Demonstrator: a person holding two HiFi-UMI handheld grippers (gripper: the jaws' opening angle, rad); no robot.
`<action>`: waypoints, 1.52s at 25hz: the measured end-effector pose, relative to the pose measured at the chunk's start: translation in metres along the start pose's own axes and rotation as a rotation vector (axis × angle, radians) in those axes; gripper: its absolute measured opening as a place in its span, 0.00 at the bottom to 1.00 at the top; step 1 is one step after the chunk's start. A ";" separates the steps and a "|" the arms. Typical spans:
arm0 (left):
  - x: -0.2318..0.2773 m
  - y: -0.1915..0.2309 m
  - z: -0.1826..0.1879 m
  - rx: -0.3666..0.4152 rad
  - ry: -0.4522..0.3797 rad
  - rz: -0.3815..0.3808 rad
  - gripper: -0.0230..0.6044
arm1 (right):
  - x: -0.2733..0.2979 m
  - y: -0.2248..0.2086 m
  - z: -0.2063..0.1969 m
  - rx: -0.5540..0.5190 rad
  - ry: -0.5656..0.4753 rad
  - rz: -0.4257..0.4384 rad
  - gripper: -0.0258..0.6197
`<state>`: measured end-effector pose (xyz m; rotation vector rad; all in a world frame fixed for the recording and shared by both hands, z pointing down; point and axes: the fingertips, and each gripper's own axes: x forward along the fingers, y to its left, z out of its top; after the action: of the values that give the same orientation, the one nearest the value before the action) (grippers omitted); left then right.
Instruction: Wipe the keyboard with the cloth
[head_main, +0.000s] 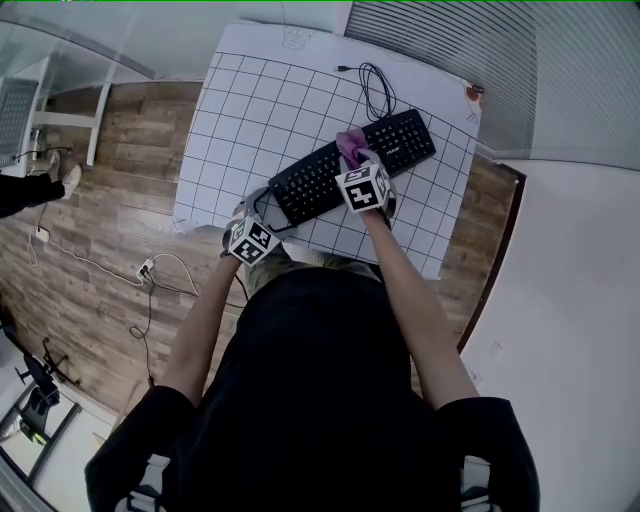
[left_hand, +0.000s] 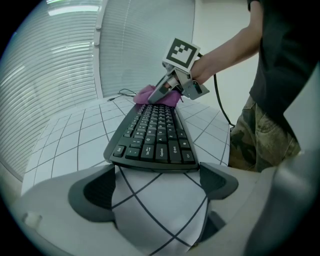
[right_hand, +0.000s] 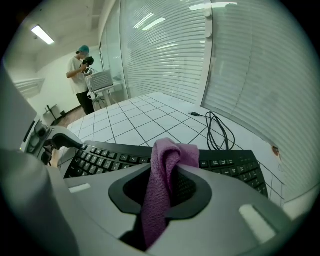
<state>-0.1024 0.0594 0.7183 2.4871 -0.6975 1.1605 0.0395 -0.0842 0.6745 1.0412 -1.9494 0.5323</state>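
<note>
Head view puts your right gripper (head_main: 352, 160) over the middle of the black keyboard (head_main: 340, 168), which lies slantwise on the gridded surface (head_main: 250, 95). Its jaws are closed on the purple cloth (head_main: 349, 146). The right gripper view confirms it: the cloth (right_hand: 165, 170) is pinched between both pads, with a bunched fold sticking out past the tips towards the keys (right_hand: 100, 159). Holding it that way looks meant to let the loose fold drag across the key rows while the jaws stay clear of them.

Your left gripper (left_hand: 157, 182) sits at the keyboard's near end, its jaws spread wide with only bare grid between them. The keyboard's edge (left_hand: 152, 162) lies just ahead of the tips; I cannot tell whether they touch. That position reads as a brace, ready to stop the board sliding under the wiping strokes.

By count: one keyboard, one cloth, two grippers, and one loose black cable (head_main: 375, 90) coiled beyond the keyboard's far side. One other person (right_hand: 80, 70) stands well away.
</note>
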 end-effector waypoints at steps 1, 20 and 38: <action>0.000 0.000 0.000 0.000 0.000 0.000 0.84 | 0.000 0.000 0.000 0.009 0.000 -0.002 0.18; -0.001 0.000 0.000 0.000 -0.001 0.001 0.84 | 0.001 0.058 0.005 0.034 -0.004 0.119 0.18; 0.000 0.000 0.000 -0.003 0.003 0.003 0.84 | 0.000 0.100 0.006 -0.037 0.016 0.195 0.18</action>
<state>-0.1022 0.0592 0.7179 2.4824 -0.7013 1.1627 -0.0466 -0.0320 0.6732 0.8258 -2.0503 0.6066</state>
